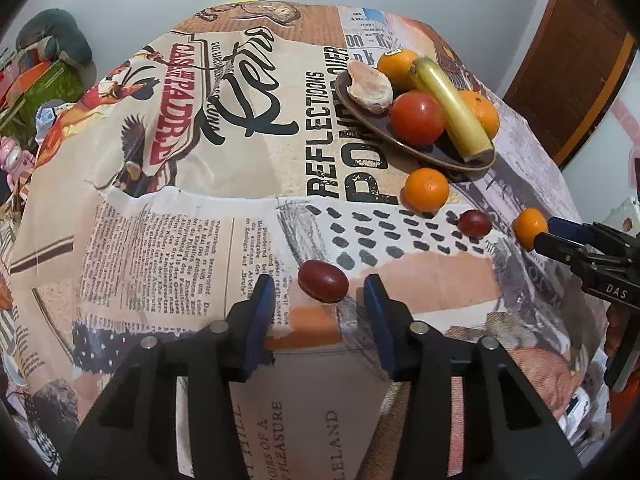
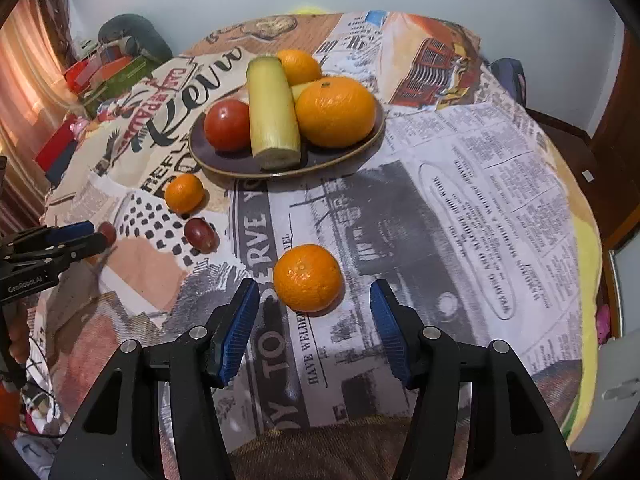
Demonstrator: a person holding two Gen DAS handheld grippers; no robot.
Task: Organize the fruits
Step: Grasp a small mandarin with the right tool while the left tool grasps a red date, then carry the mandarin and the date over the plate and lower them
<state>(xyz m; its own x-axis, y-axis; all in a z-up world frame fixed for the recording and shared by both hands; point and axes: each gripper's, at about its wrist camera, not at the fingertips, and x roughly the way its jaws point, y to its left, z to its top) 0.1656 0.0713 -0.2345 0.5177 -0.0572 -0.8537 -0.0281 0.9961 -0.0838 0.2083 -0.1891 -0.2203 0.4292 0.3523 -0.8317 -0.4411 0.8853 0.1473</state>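
Pale wall behind; round table (image 2: pixel 480 200) draped in a newspaper-print cloth (image 1: pixel 168 208), clutter of boxes (image 2: pixel 104 72) heaped at 10 o'clock beyond its edge.

Dark brown plate (image 2: pixel 344 152) at 12 o'clock of the right wrist view, loaded with a pale yellow-green stalk piece (image 2: pixel 272 112) lying across the middle, a large orange (image 2: pixel 336 112) at its 3 o'clock, a red tomato (image 2: pixel 228 124) at its 9 o'clock, a second orange (image 2: pixel 300 66) behind. Seen in the left wrist view on the same plate's far rim: a pinkish peeled piece (image 1: pixel 370 86).

Loose on the cloth: one mandarin (image 2: pixel 307 278) just ahead of the right gripper (image 2: pixel 314 304), jaws spread wide, touching nothing. Smaller mandarin (image 2: pixel 184 193) just off the plate's rim at 7 o'clock. Dark red grape (image 2: pixel 200 234) near it, toward 6 o'clock.

Left gripper (image 1: pixel 320 300) likewise gaping, blue pads (image 1: pixel 260 312) flanking another red grape (image 1: pixel 323 286) resting on the cloth, pads well short of contact.
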